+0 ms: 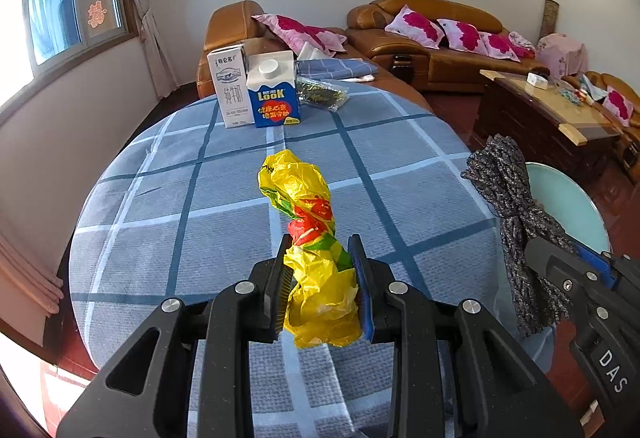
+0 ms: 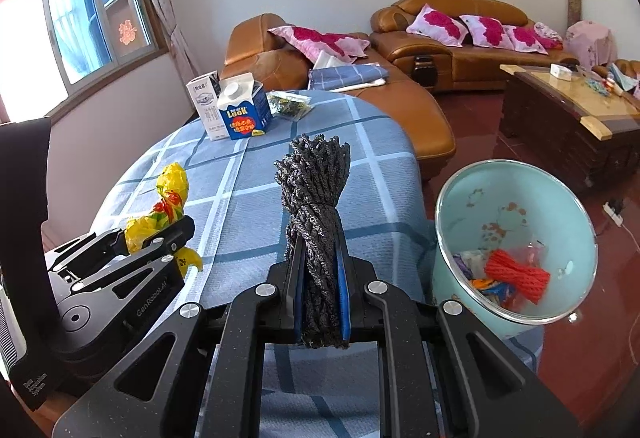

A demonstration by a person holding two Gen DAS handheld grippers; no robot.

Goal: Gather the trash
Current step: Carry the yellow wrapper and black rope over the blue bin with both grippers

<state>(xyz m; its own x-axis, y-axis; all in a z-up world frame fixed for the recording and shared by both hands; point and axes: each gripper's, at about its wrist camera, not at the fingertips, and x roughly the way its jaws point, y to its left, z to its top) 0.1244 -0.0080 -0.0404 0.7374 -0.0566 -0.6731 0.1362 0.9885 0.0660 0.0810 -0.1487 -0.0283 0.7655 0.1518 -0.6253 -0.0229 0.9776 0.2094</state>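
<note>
My left gripper point(image 1: 320, 250) is shut on a crumpled yellow plastic bag point(image 1: 304, 206) with red and green print, held above the checked tablecloth; the bag also shows in the right wrist view point(image 2: 168, 206). My right gripper point(image 2: 320, 238) is shut on a dark grey bundle of netting point(image 2: 314, 190), which also shows at the right of the left wrist view point(image 1: 516, 222). A pale green bin point(image 2: 460, 238) stands just right of the table, holding red netting point(image 2: 516, 274) and other scraps.
A round table with a blue checked cloth point(image 1: 200, 222) carries a white milk carton point(image 1: 229, 90), a blue carton point(image 1: 274, 94) and a clear packet point(image 1: 322, 93) at its far edge. Brown sofas point(image 1: 440, 50) and a wooden coffee table point(image 1: 552, 118) stand beyond.
</note>
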